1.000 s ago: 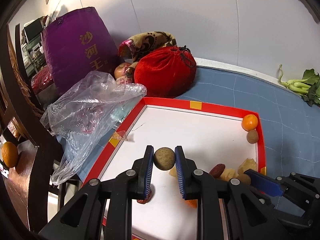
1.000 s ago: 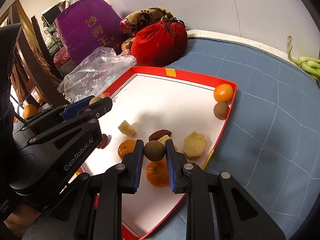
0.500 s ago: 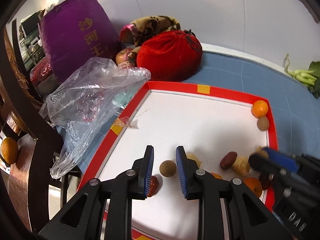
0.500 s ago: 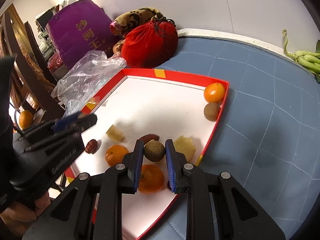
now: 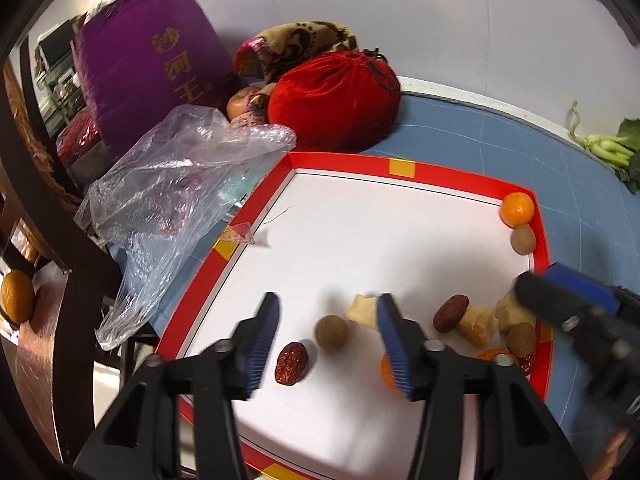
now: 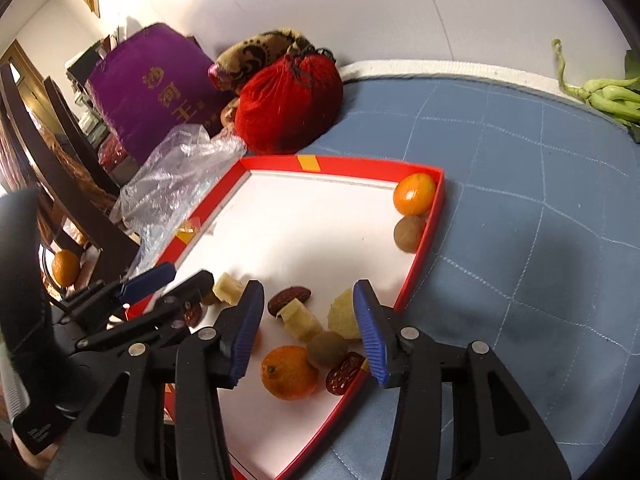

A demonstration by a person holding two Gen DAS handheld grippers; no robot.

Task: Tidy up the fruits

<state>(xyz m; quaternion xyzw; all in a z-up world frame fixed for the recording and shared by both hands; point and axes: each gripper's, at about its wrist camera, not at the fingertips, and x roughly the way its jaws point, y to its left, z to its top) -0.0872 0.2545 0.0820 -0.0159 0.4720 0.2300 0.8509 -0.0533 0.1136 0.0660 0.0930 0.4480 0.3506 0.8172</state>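
Observation:
A red-rimmed white tray (image 5: 404,168) (image 6: 344,165) holds the fruit. My left gripper (image 5: 326,312) is open above a brown round fruit (image 5: 331,332), with a red date (image 5: 291,362) beside it. My right gripper (image 6: 308,300) is open over another brown round fruit (image 6: 326,349), a tangerine (image 6: 289,372), a date (image 6: 345,372) and pale fruit chunks (image 6: 301,320). A tangerine (image 5: 517,209) (image 6: 414,193) and a brown fruit (image 5: 523,239) (image 6: 409,233) sit together in the tray's far corner.
A red velvet pouch (image 5: 334,98), a purple bag (image 5: 148,60) and a clear plastic bag (image 5: 172,184) crowd the tray's left and back. Green vegetables (image 6: 604,92) lie at the far right on the blue cloth (image 6: 520,200). A tangerine (image 5: 16,296) sits off the table, left.
Both grippers have opened and let go of their brown fruits, which now lie on the tray. Both grippers have pulled back a little.

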